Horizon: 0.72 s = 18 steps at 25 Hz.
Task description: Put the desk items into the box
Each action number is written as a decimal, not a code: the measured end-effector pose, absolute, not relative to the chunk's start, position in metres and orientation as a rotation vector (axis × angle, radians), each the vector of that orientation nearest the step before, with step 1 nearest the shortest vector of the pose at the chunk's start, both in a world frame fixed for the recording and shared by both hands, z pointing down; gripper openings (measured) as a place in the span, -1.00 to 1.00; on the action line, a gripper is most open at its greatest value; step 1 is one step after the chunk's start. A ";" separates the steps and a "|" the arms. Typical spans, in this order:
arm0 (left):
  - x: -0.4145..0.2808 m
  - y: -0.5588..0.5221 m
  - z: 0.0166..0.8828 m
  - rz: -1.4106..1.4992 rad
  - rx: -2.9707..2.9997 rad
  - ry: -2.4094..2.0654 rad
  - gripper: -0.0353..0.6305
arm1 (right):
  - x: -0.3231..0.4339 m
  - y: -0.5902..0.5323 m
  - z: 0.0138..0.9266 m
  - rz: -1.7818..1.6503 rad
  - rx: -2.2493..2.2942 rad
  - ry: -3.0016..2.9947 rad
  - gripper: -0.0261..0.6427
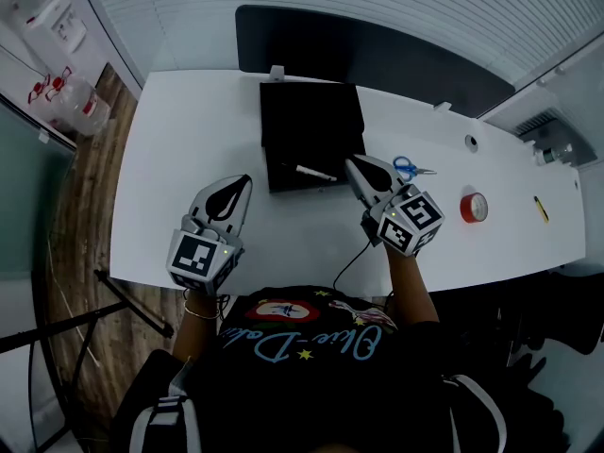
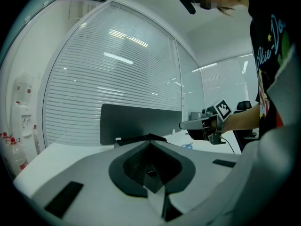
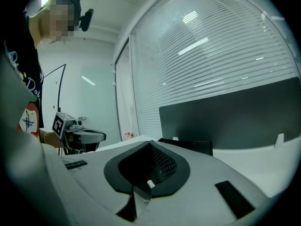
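Two grippers hang above the near half of the white tabletop (image 1: 179, 149), one in each hand. On the left, the left gripper (image 1: 244, 180) has its fingers closed together with nothing between them, and its tip points toward the near left corner of the black box (image 1: 311, 121). On the right, the right gripper (image 1: 350, 162) also has its fingers shut tight and empty; from the head view its tip overlaps the box's near right corner. The box stands at the middle of the tabletop, toward the far edge, in front of a dark panel (image 1: 396, 59). A white pen (image 1: 314, 173) lies inside the box, close to its near wall. Just right of the box, blue-handled scissors (image 1: 409, 168) lie on the tabletop. Farther right is a red tape roll (image 1: 474, 207), and near the right end a small yellow thing (image 1: 541, 209).
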<state>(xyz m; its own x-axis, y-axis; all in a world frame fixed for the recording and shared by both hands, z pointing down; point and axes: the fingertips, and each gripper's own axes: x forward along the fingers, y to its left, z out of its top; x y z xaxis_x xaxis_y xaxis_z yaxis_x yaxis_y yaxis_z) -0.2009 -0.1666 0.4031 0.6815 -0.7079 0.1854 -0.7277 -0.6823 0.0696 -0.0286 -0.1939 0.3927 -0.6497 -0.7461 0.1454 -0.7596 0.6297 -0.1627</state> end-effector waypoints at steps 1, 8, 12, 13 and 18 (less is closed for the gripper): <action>-0.200 -0.166 0.403 0.214 2.756 -1.177 -0.89 | -0.027 -0.193 0.392 0.322 1.293 -2.776 -0.93; -0.188 -0.164 0.400 0.153 2.770 -1.117 -0.89 | -0.012 -0.182 0.396 0.340 1.352 -2.744 -0.93; -0.181 -0.165 0.402 0.165 2.772 -1.081 -0.89 | -0.002 -0.179 0.398 0.346 1.399 -2.715 -0.93; -0.179 -0.165 0.403 0.169 2.774 -1.074 -0.89 | 0.001 -0.177 0.398 0.347 1.410 -2.709 -0.93; -0.163 -0.163 0.408 0.169 2.775 -1.020 -0.89 | 0.016 -0.166 0.401 0.360 1.458 -2.681 -0.93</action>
